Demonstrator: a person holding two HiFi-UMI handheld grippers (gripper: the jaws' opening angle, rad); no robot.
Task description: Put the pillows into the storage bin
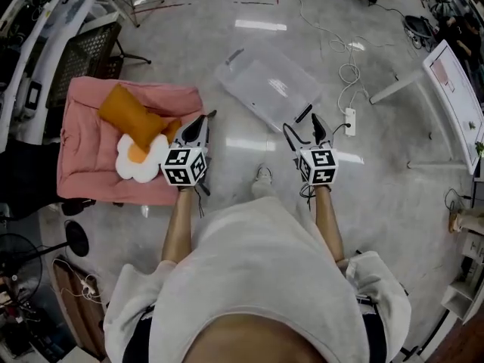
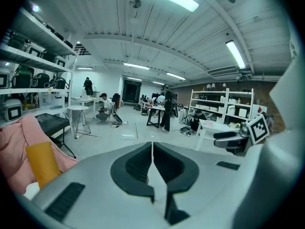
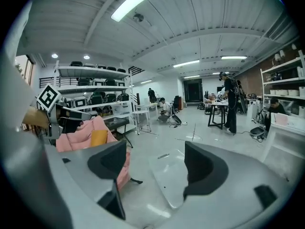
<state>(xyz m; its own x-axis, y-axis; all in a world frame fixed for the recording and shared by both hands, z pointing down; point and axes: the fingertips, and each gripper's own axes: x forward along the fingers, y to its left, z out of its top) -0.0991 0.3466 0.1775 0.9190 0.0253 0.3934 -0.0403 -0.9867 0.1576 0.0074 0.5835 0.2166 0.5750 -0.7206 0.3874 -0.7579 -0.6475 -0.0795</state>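
An orange pillow [image 1: 136,112] lies on a pink cushioned seat [image 1: 83,150], with a fried-egg-shaped pillow [image 1: 138,157] just in front of it. The clear storage bin [image 1: 268,89] sits on the floor ahead, lying at a slant. My left gripper [image 1: 203,119] hovers by the seat's right edge, near the egg pillow; its jaws are shut with nothing between them [image 2: 152,144]. My right gripper [image 1: 304,127] hangs in front of the bin's near right corner, open and empty [image 3: 155,156]. The right gripper view shows the bin [image 3: 174,175] between its jaws and the orange pillow [image 3: 99,138] at the left.
A power strip [image 1: 349,119] with white cables lies right of the bin. A white table [image 1: 454,97] stands at the far right. A black mesh rack [image 1: 87,55] is behind the seat, and a fan [image 1: 15,255] at lower left. People and shelves are far across the room.
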